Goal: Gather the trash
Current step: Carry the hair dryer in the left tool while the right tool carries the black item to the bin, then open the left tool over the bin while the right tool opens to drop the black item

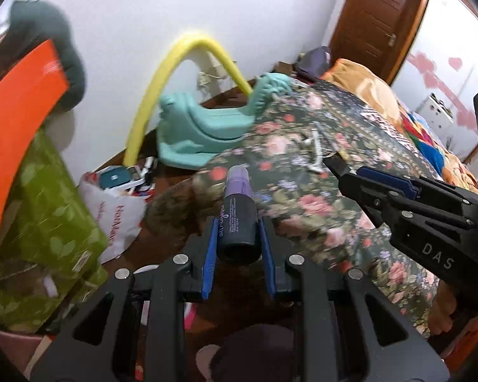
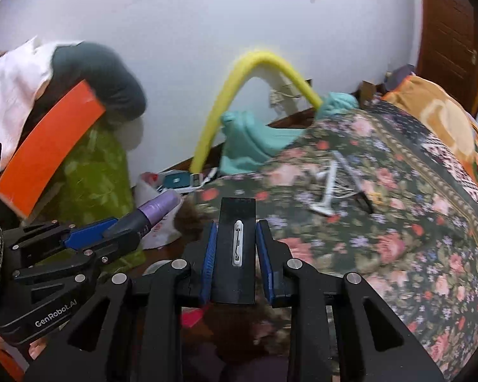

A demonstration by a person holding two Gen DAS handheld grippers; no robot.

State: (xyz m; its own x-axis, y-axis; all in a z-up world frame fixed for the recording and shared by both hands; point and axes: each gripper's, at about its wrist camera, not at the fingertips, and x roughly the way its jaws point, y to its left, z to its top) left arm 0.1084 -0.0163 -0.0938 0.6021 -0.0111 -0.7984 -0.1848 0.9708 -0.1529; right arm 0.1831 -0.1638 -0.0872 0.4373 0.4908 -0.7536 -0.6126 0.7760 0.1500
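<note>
The left gripper (image 1: 239, 235) pinches a dark tube with a purple cap (image 1: 238, 219) between its blue pads, cap pointing away from the camera toward twelve o'clock; in the right wrist view the same tube (image 2: 149, 215) sticks out at about ten o'clock of centre, over a white plastic bag (image 2: 157, 222). The right gripper (image 2: 235, 248) is closed on a flat black rectangular piece with a small white mark (image 2: 237, 248), its pads pressing both long edges; in the left wrist view that gripper (image 1: 337, 165) comes in from three o'clock above the floral blanket (image 1: 302, 197). On the blanket, near one o'clock of the right gripper, lies a white plastic item tangled with thin wire (image 2: 331, 184). Beyond the bed, at about eleven o'clock, the bag (image 1: 118, 207) sits on the floor holding small packages, beside a teal plastic toy seat (image 1: 200, 127) and a yellow foam arch (image 1: 162, 86). An orange panel (image 1: 19, 121) leans at nine o'clock over green leafy fabric (image 1: 47, 203)
</note>
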